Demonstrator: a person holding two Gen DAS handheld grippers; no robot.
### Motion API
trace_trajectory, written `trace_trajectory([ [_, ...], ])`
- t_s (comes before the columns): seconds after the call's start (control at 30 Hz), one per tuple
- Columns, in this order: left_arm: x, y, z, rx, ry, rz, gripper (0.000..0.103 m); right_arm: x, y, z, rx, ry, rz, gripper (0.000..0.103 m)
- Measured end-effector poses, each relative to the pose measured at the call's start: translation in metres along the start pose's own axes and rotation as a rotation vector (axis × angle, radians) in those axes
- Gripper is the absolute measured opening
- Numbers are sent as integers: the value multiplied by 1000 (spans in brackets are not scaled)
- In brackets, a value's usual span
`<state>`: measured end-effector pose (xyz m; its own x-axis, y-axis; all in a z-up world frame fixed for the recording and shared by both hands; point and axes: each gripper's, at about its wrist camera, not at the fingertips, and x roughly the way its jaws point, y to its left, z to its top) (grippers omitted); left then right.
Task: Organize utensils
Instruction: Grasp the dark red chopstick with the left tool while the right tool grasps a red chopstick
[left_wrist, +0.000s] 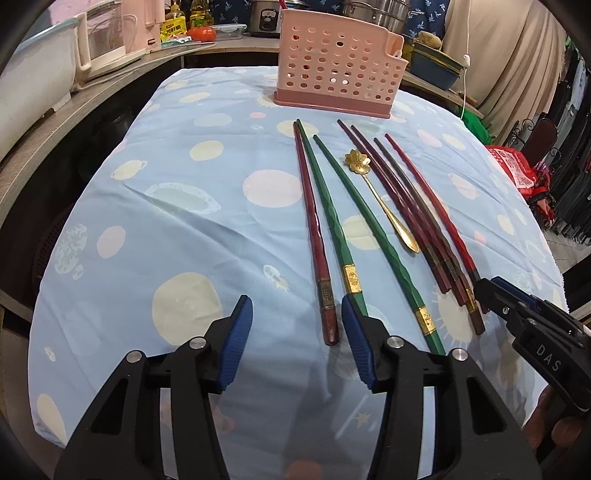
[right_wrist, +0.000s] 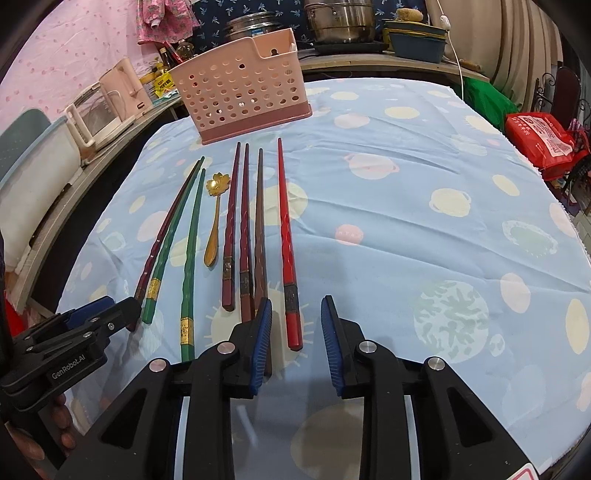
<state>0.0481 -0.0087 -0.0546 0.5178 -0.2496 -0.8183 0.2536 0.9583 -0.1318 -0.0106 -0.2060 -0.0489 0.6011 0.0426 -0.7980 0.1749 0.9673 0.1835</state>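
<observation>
1. Seven chopsticks ahead of both claws: two green chopsticks (left_wrist: 334, 221), four dark red chopsticks (right_wrist: 243, 225), one bright red chopstick (right_wrist: 286, 236). One gold spoon (left_wrist: 384, 205) among them.
2. Pink basket (left_wrist: 336, 66) beyond the row; contents cannot be told.
3. Left gripper (left_wrist: 297, 336) and right gripper (right_wrist: 296, 332): both spread wide, holding nothing.

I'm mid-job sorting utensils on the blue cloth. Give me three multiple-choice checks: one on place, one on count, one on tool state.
1. Where does the gold spoon lie?
A. inside the pink basket
B. on the cloth, between the green chopsticks and the dark red ones
C. in the left tool

2. How many green chopsticks are there?
A. one
B. two
C. four

3. What state is the right tool in?
A. open, holding nothing
B. shut on a chopstick
C. shut on the spoon

Answers:
1. B: the spoon rests flat between those groups, short of the pink basket.
2. B: two green sticks lie side by side.
3. A: its pads are apart, with the bright red chopstick lying on the cloth between them.
</observation>
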Motion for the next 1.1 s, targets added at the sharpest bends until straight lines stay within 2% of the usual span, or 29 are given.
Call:
trace_trajectory([
  [0.23, 3, 2, 2, -1, -11, 18, 33, 6, 3, 2, -8, 5, 1, 21],
  [0.57, 5, 7, 3, -11, -18, 11, 26, 8, 5, 1, -31, -5, -28, 12],
  [0.8, 4, 7, 3, -9, -13, -6, 7, 7, 4, 0, -34, -4, -24, 8],
  [1.1, -4, 7, 0, -16, -3, -36, 7, -2, 2, -6, -23, 0, -7, 7],
])
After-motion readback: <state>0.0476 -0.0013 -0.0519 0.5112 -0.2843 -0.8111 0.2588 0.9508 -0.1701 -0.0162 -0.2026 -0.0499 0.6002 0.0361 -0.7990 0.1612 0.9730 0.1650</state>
